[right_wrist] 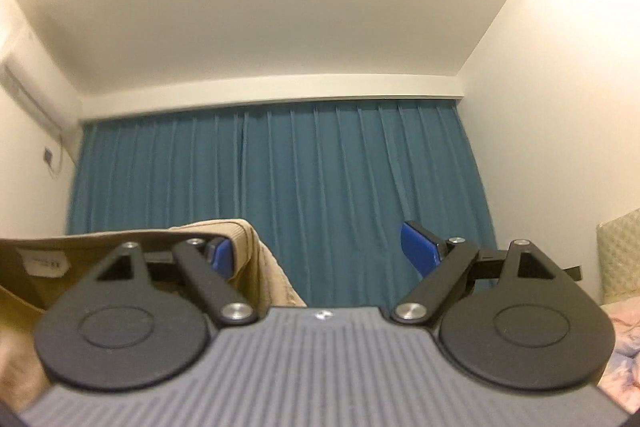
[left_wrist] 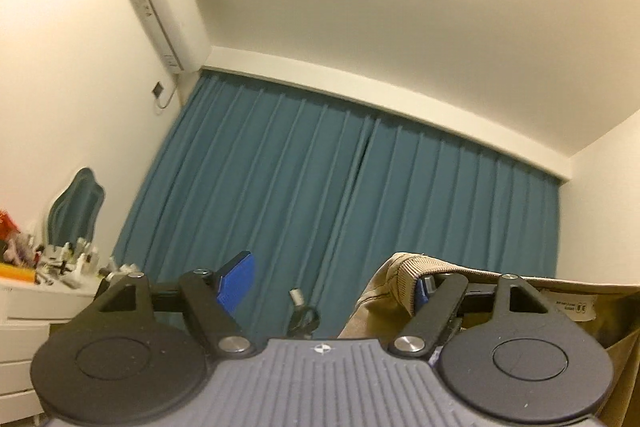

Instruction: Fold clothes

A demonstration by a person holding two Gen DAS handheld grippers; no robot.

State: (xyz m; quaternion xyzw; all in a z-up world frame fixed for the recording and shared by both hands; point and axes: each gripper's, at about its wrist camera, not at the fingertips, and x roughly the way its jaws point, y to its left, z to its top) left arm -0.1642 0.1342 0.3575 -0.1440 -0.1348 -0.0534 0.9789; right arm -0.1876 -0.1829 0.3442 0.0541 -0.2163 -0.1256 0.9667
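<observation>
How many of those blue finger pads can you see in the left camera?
2: one pad stands free at left; the other pad at right is mostly hidden by the tan garment.

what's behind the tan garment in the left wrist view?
Teal curtain shows behind and beside the tan garment. The garment drapes over one blue finger of the left gripper; anything lower is hidden.

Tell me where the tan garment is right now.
The tan garment is held up between the grippers in front of the teal curtain: its ribbed edge drapes the left gripper's right-hand finger and the right gripper's left-hand finger.
</observation>
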